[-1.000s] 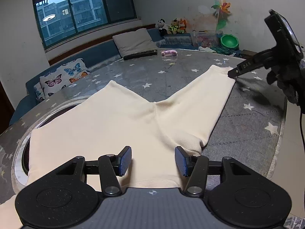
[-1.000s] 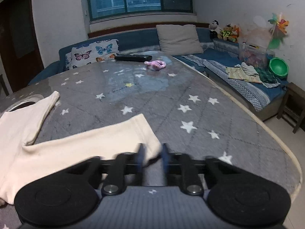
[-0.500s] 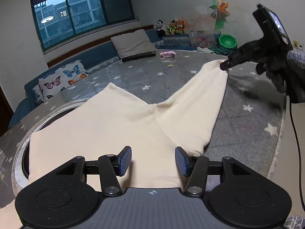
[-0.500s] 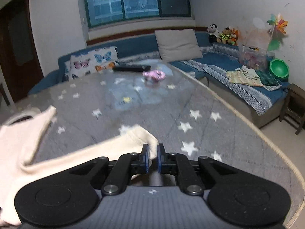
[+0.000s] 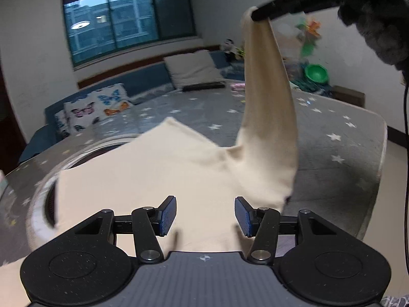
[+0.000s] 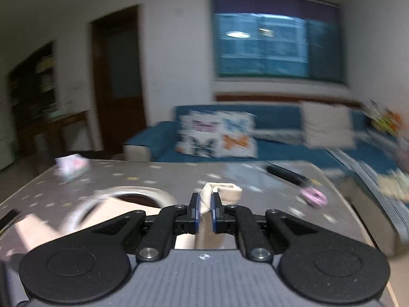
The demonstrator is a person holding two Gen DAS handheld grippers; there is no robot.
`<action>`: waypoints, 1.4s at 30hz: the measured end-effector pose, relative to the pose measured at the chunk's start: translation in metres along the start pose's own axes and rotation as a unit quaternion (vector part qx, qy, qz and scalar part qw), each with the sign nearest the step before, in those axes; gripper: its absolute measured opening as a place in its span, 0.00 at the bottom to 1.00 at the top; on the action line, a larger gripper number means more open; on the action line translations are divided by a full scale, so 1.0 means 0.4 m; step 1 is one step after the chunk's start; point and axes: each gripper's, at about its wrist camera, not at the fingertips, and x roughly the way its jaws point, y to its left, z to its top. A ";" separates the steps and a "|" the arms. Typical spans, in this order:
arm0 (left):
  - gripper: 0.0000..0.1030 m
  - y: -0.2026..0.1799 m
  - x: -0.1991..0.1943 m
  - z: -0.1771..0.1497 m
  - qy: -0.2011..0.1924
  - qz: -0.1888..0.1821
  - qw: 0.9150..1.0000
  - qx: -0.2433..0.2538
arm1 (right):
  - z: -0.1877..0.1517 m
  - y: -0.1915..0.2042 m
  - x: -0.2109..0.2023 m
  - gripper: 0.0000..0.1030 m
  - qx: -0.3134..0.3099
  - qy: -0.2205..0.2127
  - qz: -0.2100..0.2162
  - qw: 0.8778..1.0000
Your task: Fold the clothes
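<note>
Our right gripper was clamped tight, its blue pads pinching the hem of one leg of the cream trousers. In the left wrist view that gripper sat at one o'clock, high above the table, with the pinched leg hanging from it in a long strip down to the rest of the garment.

Our left gripper stood about half open and held nothing; its pads hovered over the waist end of the trousers at six o'clock. The other leg lay flat, pointing toward eleven o'clock.

We could read no brand, label or writing anywhere; the right wrist view was blurred.

The trousers lay on a grey star-patterned cloth covering the table. Its rounded edge ran from two o'clock down to four o'clock, with bare cloth between that edge and the lifted leg. A round opening showed at nine o'clock, partly under the fabric. A dark remote and a small pink object lay at the far edge at twelve o'clock, well apart from the trousers. A blue sofa with a butterfly cushion stood beyond.
</note>
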 end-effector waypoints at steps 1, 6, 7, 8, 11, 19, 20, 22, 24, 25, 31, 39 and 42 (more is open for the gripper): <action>0.52 0.015 -0.013 -0.007 -0.002 0.009 1.000 -0.007 | 0.014 0.037 0.008 0.07 -0.015 -0.001 0.018 1.000; 0.52 0.094 -0.079 -0.054 -0.002 0.056 0.997 -0.047 | 0.017 0.220 0.083 0.07 -0.080 0.017 0.103 0.991; 0.52 0.109 -0.092 -0.064 -0.002 0.065 0.996 -0.055 | 0.011 0.252 0.099 0.07 -0.087 0.022 0.119 0.989; 0.52 0.120 -0.101 -0.071 -0.001 0.073 0.995 -0.062 | 0.001 0.281 0.116 0.07 -0.090 0.030 0.131 0.987; 0.52 0.148 -0.126 -0.089 0.001 0.091 0.993 -0.079 | -0.036 0.364 0.166 0.07 -0.101 0.058 0.166 0.979; 0.53 0.181 -0.168 -0.120 0.007 0.112 0.989 -0.099 | -0.116 0.438 0.200 0.15 -0.119 0.109 0.207 0.965; 0.53 0.182 -0.172 -0.123 0.008 0.112 0.989 -0.100 | -0.119 0.427 0.188 0.15 -0.125 0.109 0.202 0.965; 0.53 0.185 -0.178 -0.128 0.008 0.113 0.988 -0.101 | -0.127 0.400 0.174 0.15 -0.142 0.117 0.184 0.966; 0.53 0.186 -0.185 -0.132 0.006 0.114 0.988 -0.102 | -0.141 0.366 0.162 0.15 -0.154 0.129 0.164 0.966; 0.53 0.187 -0.184 -0.130 0.005 0.113 0.988 -0.103 | -0.158 0.340 0.158 0.15 -0.155 0.141 0.152 0.966; 0.51 0.196 -0.141 -0.118 0.011 0.101 0.989 -0.103 | -0.274 0.211 0.150 0.15 -0.124 0.199 0.093 0.968; 0.44 0.207 -0.099 -0.089 0.010 0.100 0.990 -0.095 | -0.281 0.153 0.151 0.15 -0.105 0.194 0.077 0.972; 0.44 0.232 -0.089 -0.080 0.007 0.115 0.987 -0.110 | -0.255 0.153 0.178 0.20 -0.111 0.173 0.078 0.976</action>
